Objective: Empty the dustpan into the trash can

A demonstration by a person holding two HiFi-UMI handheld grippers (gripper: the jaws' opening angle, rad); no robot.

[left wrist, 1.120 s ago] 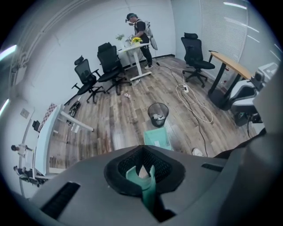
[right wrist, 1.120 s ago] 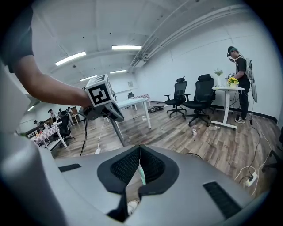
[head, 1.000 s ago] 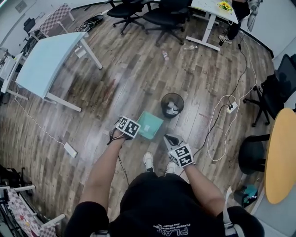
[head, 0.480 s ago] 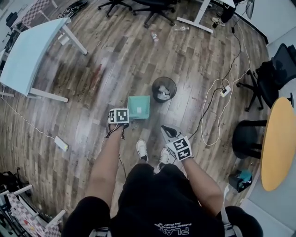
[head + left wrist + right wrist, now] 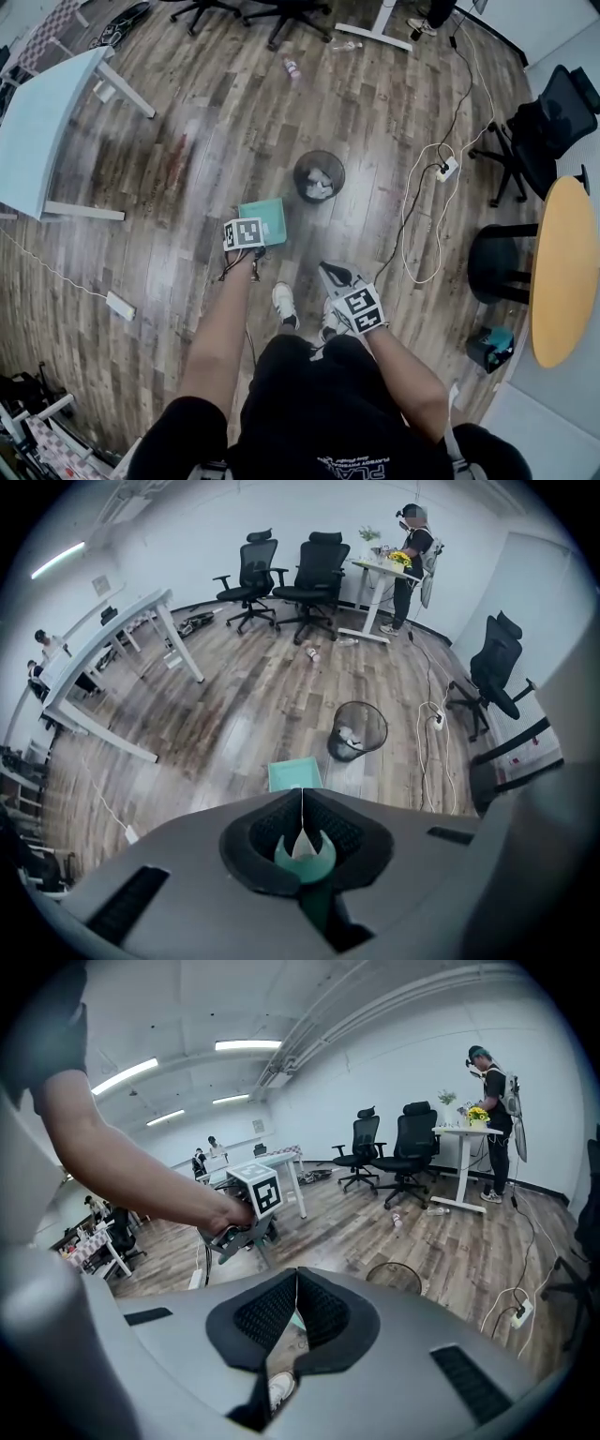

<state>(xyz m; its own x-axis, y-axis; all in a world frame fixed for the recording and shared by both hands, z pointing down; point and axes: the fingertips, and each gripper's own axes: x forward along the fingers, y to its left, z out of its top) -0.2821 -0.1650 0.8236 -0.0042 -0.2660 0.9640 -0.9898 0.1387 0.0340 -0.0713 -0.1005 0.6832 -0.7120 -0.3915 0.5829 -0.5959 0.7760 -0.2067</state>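
Observation:
A teal dustpan (image 5: 263, 219) hangs low over the wooden floor, just left of the black mesh trash can (image 5: 319, 176), which holds white scraps. My left gripper (image 5: 249, 246) points steeply down and is shut on the dustpan's teal handle (image 5: 302, 855); its own view shows the pan (image 5: 294, 774) beyond the jaws and the trash can (image 5: 358, 731) to the right of it. The pan looks empty. My right gripper (image 5: 333, 275) hangs by the person's right shoe, shut with nothing in it, its tips meeting (image 5: 296, 1274). Its view takes in the left gripper (image 5: 246, 1222) and the can's rim (image 5: 394, 1277).
A pale table (image 5: 37, 122) stands at the left and a round yellow table (image 5: 562, 272) at the right. A white cable with a power strip (image 5: 446, 169) loops right of the can. Office chairs (image 5: 548, 122), a bottle (image 5: 292, 67) and a person at a standing desk (image 5: 412, 564) are farther off.
My left gripper has sunk toward the floor and rolled, carrying the dustpan down and left, away from the trash can. The right gripper has dropped a little.

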